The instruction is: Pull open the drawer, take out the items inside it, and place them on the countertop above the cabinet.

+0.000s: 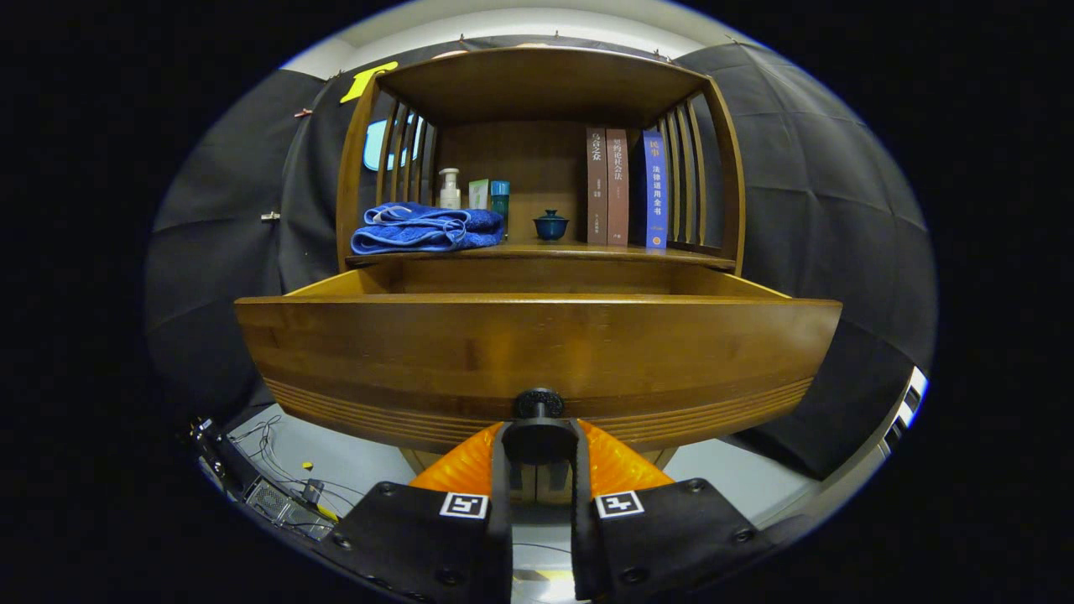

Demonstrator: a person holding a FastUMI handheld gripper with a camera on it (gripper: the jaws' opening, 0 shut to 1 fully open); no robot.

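Observation:
A wooden cabinet's drawer (537,352) stands pulled out toward me, its wide front panel close ahead. The dark round knob (538,404) on the lower middle of that panel sits between my fingers, and my gripper (539,436) is shut on it. The drawer's inside is hidden behind the front panel; I see only the tops of its side walls. Above the drawer runs the countertop (579,249), a shelf under a wooden canopy.
On the countertop lie a folded blue towel (424,228), a pump bottle (450,188), small boxes (489,195), a little blue lidded cup (550,225) and three upright books (625,186). Cables and gear (285,495) lie on the floor to the lower left.

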